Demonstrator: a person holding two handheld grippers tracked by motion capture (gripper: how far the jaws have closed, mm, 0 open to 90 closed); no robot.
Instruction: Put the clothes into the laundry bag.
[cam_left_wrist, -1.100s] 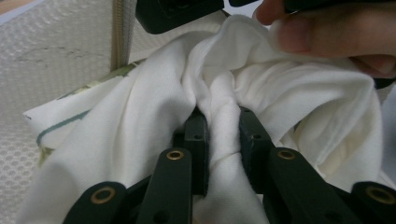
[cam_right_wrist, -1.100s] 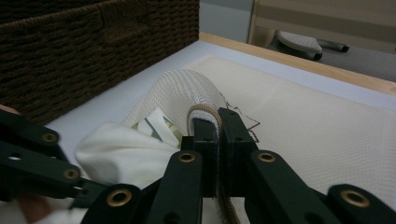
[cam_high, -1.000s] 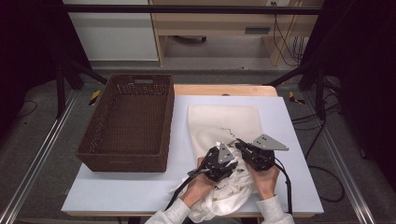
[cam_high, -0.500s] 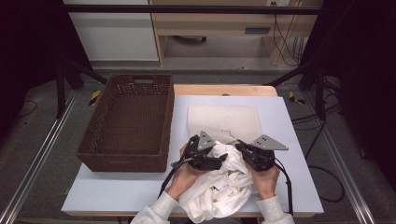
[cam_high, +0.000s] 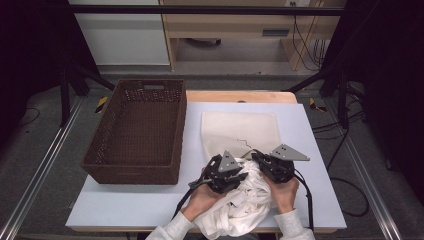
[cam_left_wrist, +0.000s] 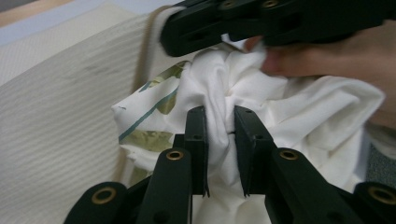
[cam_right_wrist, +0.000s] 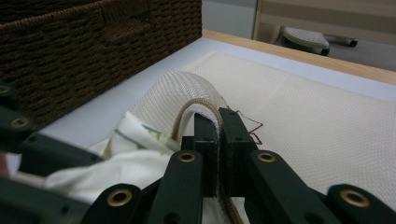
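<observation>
Left gripper (cam_left_wrist: 219, 126): its two black fingers (cam_left_wrist: 196, 140) are pinching a bunched fold of one white cloth (cam_left_wrist: 289, 107), having just been closing on it. The cloth is soft, crumpled, and printed with green leaves and a thin teal line.

Right gripper (cam_right_wrist: 218, 135): its two fingers (cam_right_wrist: 233, 135) are pressing together on the piped tan edge of one cream mesh bag (cam_right_wrist: 303, 116), lifting that edge into an arch. The bag is flat, rectangular, finely woven.

In the high view, both grippers are sitting at the bag's near end, left gripper (cam_high: 226, 172) and right gripper (cam_high: 272, 165) just beside each other, with the cloth (cam_high: 245, 207) heaped between and below them, partly over the bag (cam_high: 240, 130).

One dark brown wicker basket (cam_high: 137, 130), rectangular, is standing beside the bag on the pale bench (cam_high: 310, 150).
</observation>
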